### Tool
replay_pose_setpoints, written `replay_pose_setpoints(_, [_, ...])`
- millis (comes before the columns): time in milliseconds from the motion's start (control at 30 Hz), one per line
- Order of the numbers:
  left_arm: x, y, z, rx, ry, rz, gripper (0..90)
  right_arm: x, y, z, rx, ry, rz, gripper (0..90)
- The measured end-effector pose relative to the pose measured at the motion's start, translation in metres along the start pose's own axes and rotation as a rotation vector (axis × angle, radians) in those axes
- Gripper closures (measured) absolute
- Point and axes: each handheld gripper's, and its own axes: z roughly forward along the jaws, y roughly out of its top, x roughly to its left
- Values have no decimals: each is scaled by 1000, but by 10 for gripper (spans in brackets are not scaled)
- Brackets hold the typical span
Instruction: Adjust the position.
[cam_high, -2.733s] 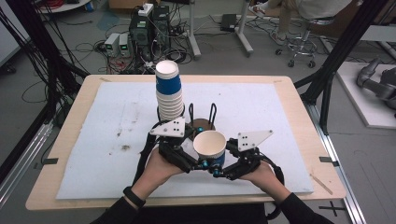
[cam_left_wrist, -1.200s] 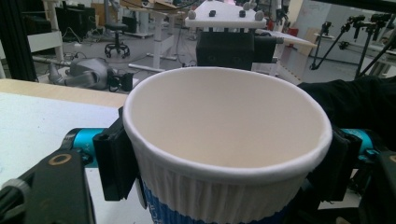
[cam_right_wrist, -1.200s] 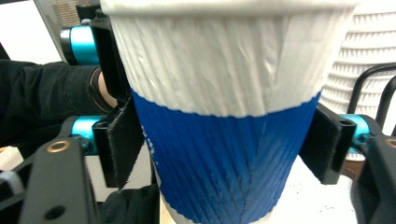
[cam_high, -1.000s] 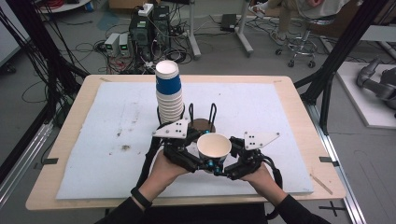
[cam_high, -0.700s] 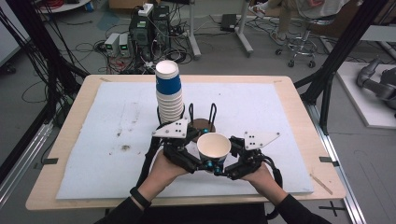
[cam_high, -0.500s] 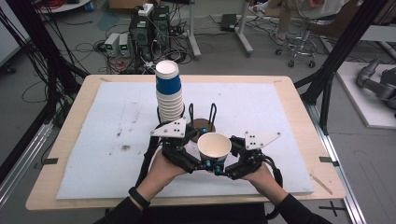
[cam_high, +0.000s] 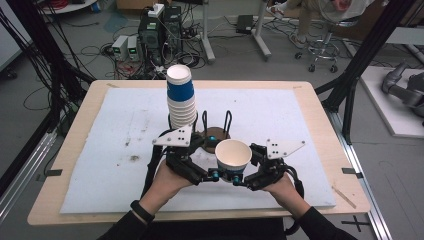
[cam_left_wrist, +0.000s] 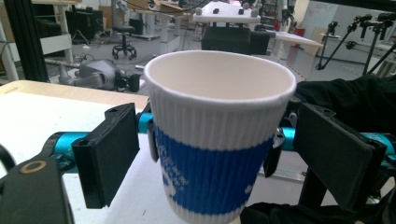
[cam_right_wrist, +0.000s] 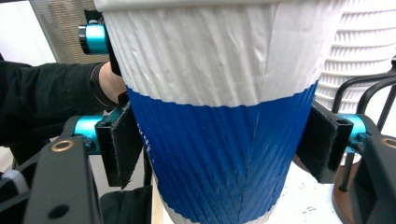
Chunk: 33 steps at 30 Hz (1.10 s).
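A: How are the jaws standing?

B: I'm seeing the right gripper (cam_right_wrist: 224, 140) clamping the paper cup (cam_right_wrist: 219, 112), its pads pressing both sides of the blue band. The left gripper (cam_left_wrist: 233, 154) has just been opening; its pads are now standing clear of the cup's sides, with the cup between them.

A: Where is the cup sitting?

B: I'm watching it from the high view: the cup (cam_high: 233, 159) is being held upright, mouth up, above the white mat (cam_high: 300, 125), between the person's two hands near the table's front edge.

A: And around it?

B: Just behind it a dark wire holder (cam_high: 216, 131) is standing, and a tall stack of cups (cam_high: 181, 97) is rising beside that.
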Motion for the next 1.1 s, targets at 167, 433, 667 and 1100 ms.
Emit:
replay_pose_setpoints(167, [1, 0, -12, -14, 25, 5, 142, -1, 1, -4, -11, -6, -5, 259])
replay_pose_setpoints(433, [2, 0, -28, -34, 61, 20, 138, -2, 4, -10, -24, -18, -7, 260])
replay_pose_setpoints(667, [3, -5, -33, -14, 94, 35, 138, -3, 6, -13, -34, -25, -10, 260])
replay_pose_setpoints(1100, [3, -16, -16, 35, 67, 35, 138, -3, 7, -13, -49, -24, 4, 260])
